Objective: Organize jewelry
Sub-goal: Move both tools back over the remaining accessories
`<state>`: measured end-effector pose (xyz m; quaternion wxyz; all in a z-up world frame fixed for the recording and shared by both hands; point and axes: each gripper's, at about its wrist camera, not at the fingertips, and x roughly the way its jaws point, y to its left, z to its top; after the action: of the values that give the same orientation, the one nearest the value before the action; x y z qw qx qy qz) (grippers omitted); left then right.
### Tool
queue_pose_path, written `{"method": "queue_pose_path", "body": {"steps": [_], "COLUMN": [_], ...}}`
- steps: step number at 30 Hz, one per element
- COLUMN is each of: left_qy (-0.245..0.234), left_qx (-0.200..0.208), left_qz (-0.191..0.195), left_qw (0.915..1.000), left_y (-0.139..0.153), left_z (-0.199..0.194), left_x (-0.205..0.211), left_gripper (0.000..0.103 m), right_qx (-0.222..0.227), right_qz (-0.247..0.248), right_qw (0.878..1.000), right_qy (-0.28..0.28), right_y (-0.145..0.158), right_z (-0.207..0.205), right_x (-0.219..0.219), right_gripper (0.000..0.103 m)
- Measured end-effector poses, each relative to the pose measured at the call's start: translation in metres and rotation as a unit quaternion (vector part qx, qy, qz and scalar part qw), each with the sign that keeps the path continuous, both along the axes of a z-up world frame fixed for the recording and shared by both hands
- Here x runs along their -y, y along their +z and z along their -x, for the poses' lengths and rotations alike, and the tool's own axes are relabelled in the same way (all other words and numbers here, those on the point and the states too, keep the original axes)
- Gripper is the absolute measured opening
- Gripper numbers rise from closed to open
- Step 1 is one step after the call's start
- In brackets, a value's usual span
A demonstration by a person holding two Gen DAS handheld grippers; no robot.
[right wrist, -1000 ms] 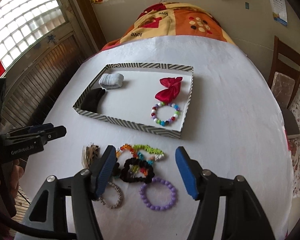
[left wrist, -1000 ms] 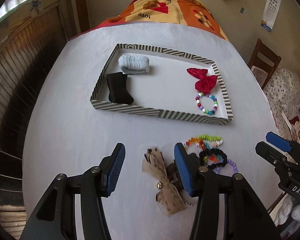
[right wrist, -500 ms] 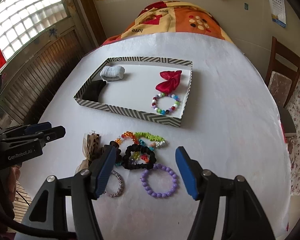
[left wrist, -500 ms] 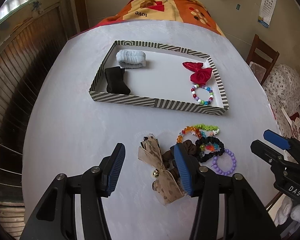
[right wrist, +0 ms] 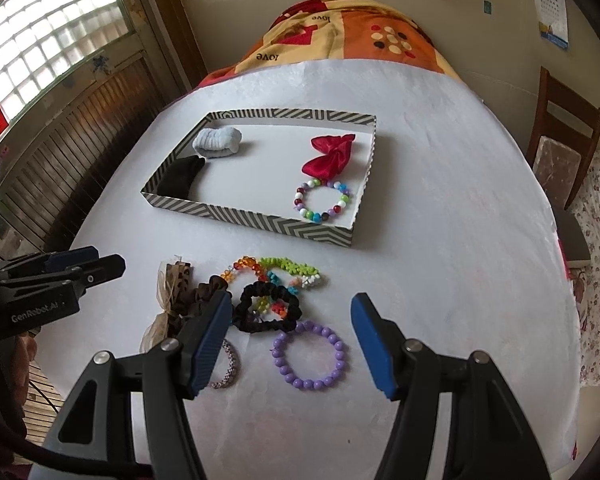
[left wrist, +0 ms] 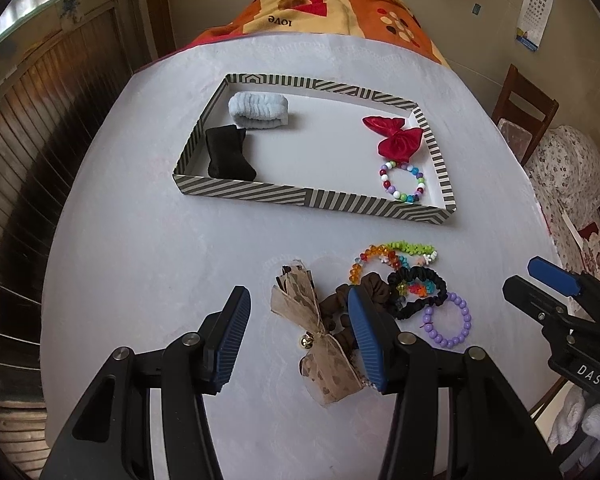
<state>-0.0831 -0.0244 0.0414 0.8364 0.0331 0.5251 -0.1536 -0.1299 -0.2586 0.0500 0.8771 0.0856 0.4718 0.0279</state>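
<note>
A striped tray (left wrist: 300, 198) (right wrist: 260, 224) holds a pale blue scrunchie (left wrist: 258, 110), a black scrunchie (left wrist: 228, 152), a red bow (left wrist: 396, 138) and a multicoloured bead bracelet (left wrist: 404, 182). In front of it lie a leopard-print bow (left wrist: 312, 320), a brown scrunchie (left wrist: 340, 300), a black scrunchie (right wrist: 268, 308), an orange-green bead strand (right wrist: 276, 270), a purple bead bracelet (right wrist: 310, 354) and a small woven bracelet (right wrist: 228, 368). My left gripper (left wrist: 300, 336) is open above the leopard bow. My right gripper (right wrist: 292, 344) is open above the purple bracelet.
The white oval table (left wrist: 140, 260) drops off at the left toward wooden slats. A wooden chair (right wrist: 560, 148) stands at the right. An orange patterned blanket (left wrist: 332, 12) lies beyond the table's far end.
Both grippers have drawn back toward me, so the tray and the loose jewelry sit farther ahead in view. Both stay open and empty.
</note>
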Motion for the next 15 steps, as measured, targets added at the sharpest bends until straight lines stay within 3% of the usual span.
{"method": "queue_pose_path", "body": {"steps": [6, 15], "left_qy": [0.022, 0.041], "left_qx": [-0.036, -0.065], "left_qz": [0.038, 0.054], "left_qw": [0.9984, 0.9956], "left_y": [-0.006, -0.015], "left_z": [-0.010, -0.014], "left_x": [-0.018, -0.033], "left_gripper": [0.042, 0.042], "right_qx": [-0.015, -0.030], "right_qz": [0.006, 0.006], "right_qw": [1.000, 0.999], "right_qy": [0.002, 0.009], "right_y": [-0.010, -0.023], "right_z": [-0.003, -0.008], "right_x": [0.003, 0.003], "right_gripper": [0.065, 0.065]}}
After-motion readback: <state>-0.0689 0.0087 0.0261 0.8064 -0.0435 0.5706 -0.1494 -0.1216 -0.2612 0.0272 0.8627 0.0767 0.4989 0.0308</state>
